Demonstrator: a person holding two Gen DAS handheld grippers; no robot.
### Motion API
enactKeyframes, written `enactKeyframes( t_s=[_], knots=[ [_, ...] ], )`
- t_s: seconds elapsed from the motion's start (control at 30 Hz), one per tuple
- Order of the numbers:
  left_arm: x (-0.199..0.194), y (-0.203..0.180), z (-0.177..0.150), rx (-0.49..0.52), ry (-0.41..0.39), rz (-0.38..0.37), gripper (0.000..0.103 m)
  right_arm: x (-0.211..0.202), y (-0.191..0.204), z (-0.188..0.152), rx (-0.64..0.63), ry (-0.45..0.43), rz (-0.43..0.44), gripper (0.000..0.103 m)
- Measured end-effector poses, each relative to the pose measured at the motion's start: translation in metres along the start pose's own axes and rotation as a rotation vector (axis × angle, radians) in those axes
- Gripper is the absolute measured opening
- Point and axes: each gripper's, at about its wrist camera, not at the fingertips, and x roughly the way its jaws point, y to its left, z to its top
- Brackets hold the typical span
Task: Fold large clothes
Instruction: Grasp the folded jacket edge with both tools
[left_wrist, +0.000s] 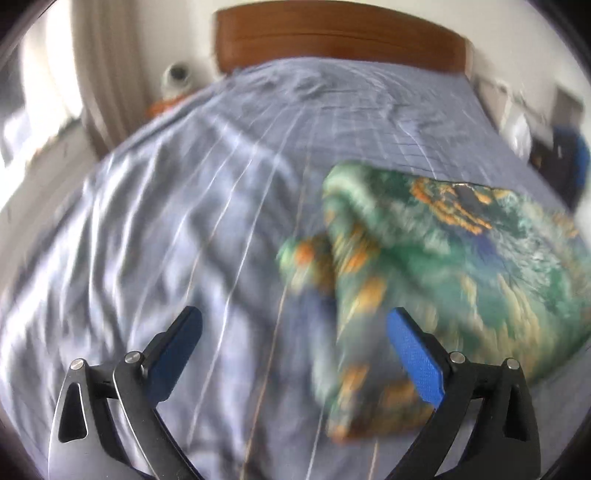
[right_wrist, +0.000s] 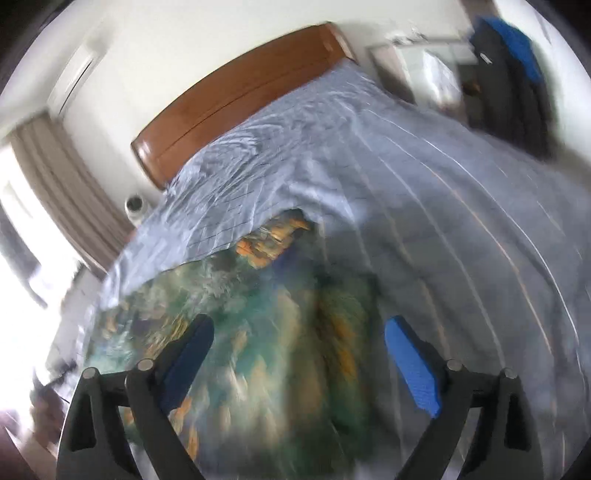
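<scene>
Plainly the bed (left_wrist: 184, 221) fills the room, its grey-blue striped sheet rumpled, with a wooden headboard (left_wrist: 332, 40) at the far end. On the sheet lies the garment (left_wrist: 461, 266), a green and orange printed piece, bunched into a loose, partly folded heap rather than spread flat; a flap trails off its near corner. Both views are smeared, so I can't say for sure how many layers it has.

From the left wrist view the garment sits right of centre, and the left gripper (left_wrist: 295, 332) hangs above the sheet with its jaws spread wide and nothing in them. The right gripper (right_wrist: 299, 339) hovers right over the printed cloth, jaws likewise wide apart and empty, the cloth below them, not pinched.

To fold well from here, I'd judge each claw should take one corner of the same edge, grip a single layer, lift together, and lay it over evenly so the trailing flap gets tucked in.
</scene>
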Motion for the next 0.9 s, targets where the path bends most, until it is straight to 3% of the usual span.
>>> enactKeyframes(
  t_s=[0.17,0.3,0.4,0.43,0.47,0.5,0.53,0.6,0.7,0.9],
  knots=[
    [0.005,0.019,-0.050,-0.214,0.097,-0.169,0.101,-0.017,-0.046,-0.052,0.251,0.115,0.118,0.094],
    [0.018,-0.006,-0.050,-0.258,0.084,-0.174,0.102,0.005,-0.036,-0.079,0.321,0.157,0.230,0.094],
    [0.027,-0.020,-0.038,-0.293,0.092,-0.194,0.102,0.032,-0.027,-0.087,0.390,0.180,0.195,0.093],
    [0.030,-0.025,-0.034,-0.309,0.102,-0.212,0.097,0.037,-0.026,-0.088,0.413,0.166,0.183,0.087],
    [0.032,-0.029,-0.031,-0.316,0.116,-0.224,0.084,0.041,-0.024,-0.087,0.436,0.138,0.167,0.081],
    [0.035,-0.034,-0.030,-0.325,0.143,-0.197,0.060,0.042,-0.023,-0.087,0.445,0.126,0.153,0.068],
    [0.037,-0.039,-0.029,-0.327,0.156,-0.138,0.045,0.042,-0.021,-0.087,0.446,0.120,0.137,0.058],
    [0.032,-0.045,-0.026,-0.295,0.145,-0.113,0.030,0.038,-0.015,-0.085,0.410,0.109,0.113,0.047],
    [0.023,-0.047,-0.022,-0.240,0.142,-0.111,0.021,0.021,0.006,-0.078,0.264,0.091,0.057,0.035],
    [-0.006,-0.033,-0.034,-0.138,0.169,-0.130,0.012,0.002,0.028,-0.071,0.179,0.098,0.037,0.031]
  ],
)
